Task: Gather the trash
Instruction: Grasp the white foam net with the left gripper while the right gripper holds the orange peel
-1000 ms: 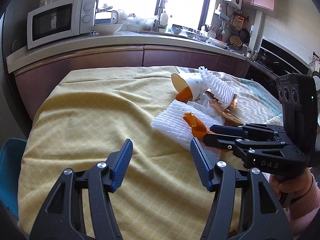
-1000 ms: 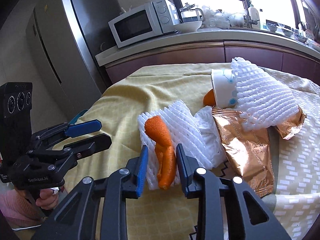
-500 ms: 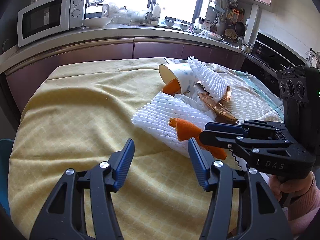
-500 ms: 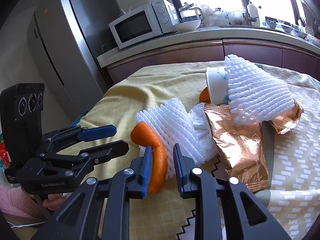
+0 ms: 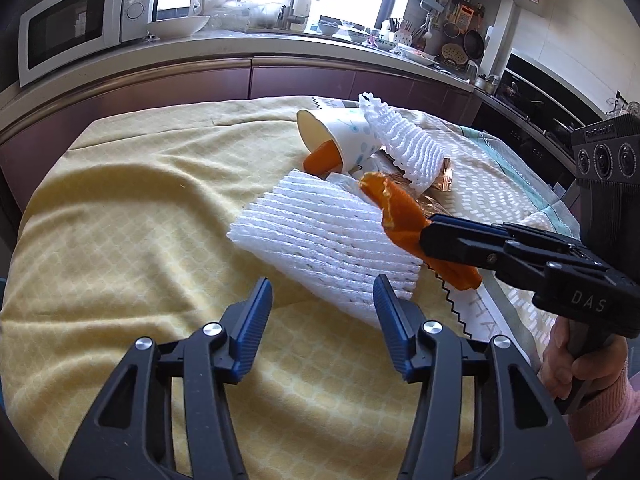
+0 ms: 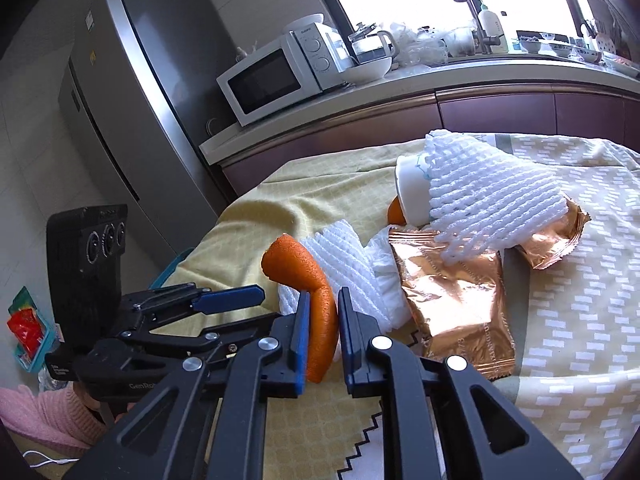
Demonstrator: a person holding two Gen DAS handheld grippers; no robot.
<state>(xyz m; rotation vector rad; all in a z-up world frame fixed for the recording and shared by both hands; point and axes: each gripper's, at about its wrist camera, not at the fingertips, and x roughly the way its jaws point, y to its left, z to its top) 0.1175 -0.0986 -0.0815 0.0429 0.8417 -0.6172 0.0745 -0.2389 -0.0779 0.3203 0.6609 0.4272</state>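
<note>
My right gripper (image 6: pixel 323 307) is shut on a curved strip of orange peel (image 6: pixel 308 280) and holds it above the yellow tablecloth (image 5: pixel 132 216); the peel also shows in the left wrist view (image 5: pixel 404 216). My left gripper (image 5: pixel 322 304) is open and empty, just in front of a flat white foam net (image 5: pixel 320 236). Behind lie a tipped paper cup (image 5: pixel 340 140) with another orange peel (image 5: pixel 322 158) at its mouth, a second foam net (image 6: pixel 488 204) and copper foil wrappers (image 6: pixel 452 296).
A counter with a microwave (image 5: pixel 76 24), bowl and sink clutter runs behind the table. A steel fridge (image 6: pixel 132 112) stands at the left. A teal bin edge (image 6: pixel 172 268) shows beside the table. A red packet (image 6: pixel 26 326) lies on the floor.
My right gripper closed on the orange peel and lifted it off the flat foam net, up and back. My left gripper moved closer to the foam net, still open.
</note>
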